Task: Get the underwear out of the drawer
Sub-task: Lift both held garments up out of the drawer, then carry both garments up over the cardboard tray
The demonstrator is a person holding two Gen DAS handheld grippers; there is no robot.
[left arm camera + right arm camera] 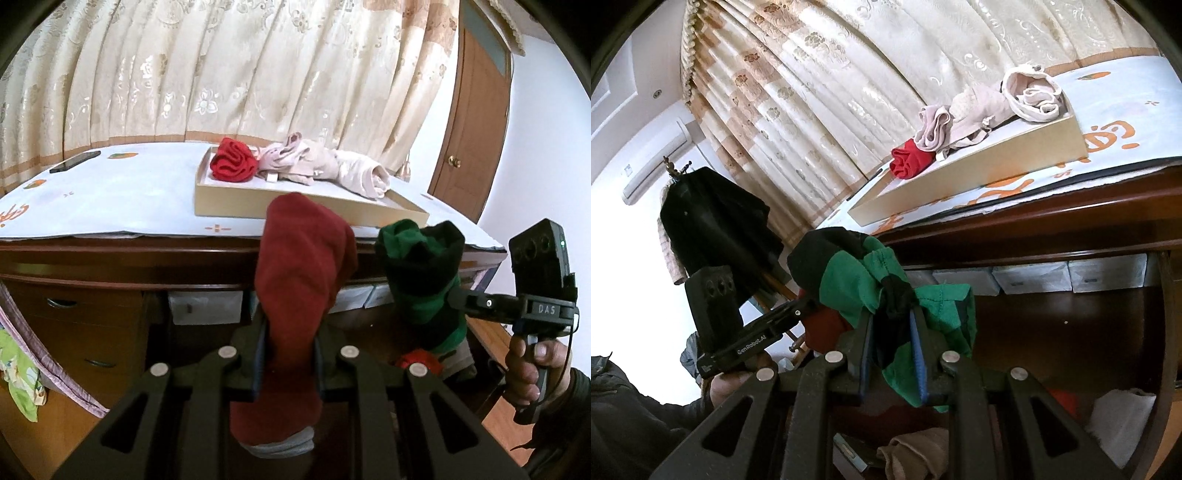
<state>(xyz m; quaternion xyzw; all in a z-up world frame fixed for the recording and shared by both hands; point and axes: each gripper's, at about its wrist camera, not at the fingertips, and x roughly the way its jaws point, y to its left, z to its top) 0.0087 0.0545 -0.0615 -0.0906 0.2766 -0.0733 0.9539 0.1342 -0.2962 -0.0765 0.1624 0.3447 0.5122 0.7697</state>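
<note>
My left gripper point(289, 332) is shut on dark red underwear point(303, 266) with a grey waistband, held up in front of the desk edge. To its right, my right gripper point(448, 295) is shut on green and black underwear point(421, 280). In the right wrist view the same green and black underwear point(882, 291) bunches between the fingers of my right gripper point(892, 347), and the dark red piece point(823, 328) shows to the left behind it. The open drawer point(1071, 332) lies below, with a beige garment point(908, 454) and a white one point(1123, 421) inside.
A shallow tan tray point(258, 206) on the desk top holds a bright red garment point(233, 165) and pale pink ones point(314, 166). A phone point(75, 161) lies at the far left of the desk. White boxes point(1067, 275) sit under the desk top. A wooden door point(476, 122) stands at right.
</note>
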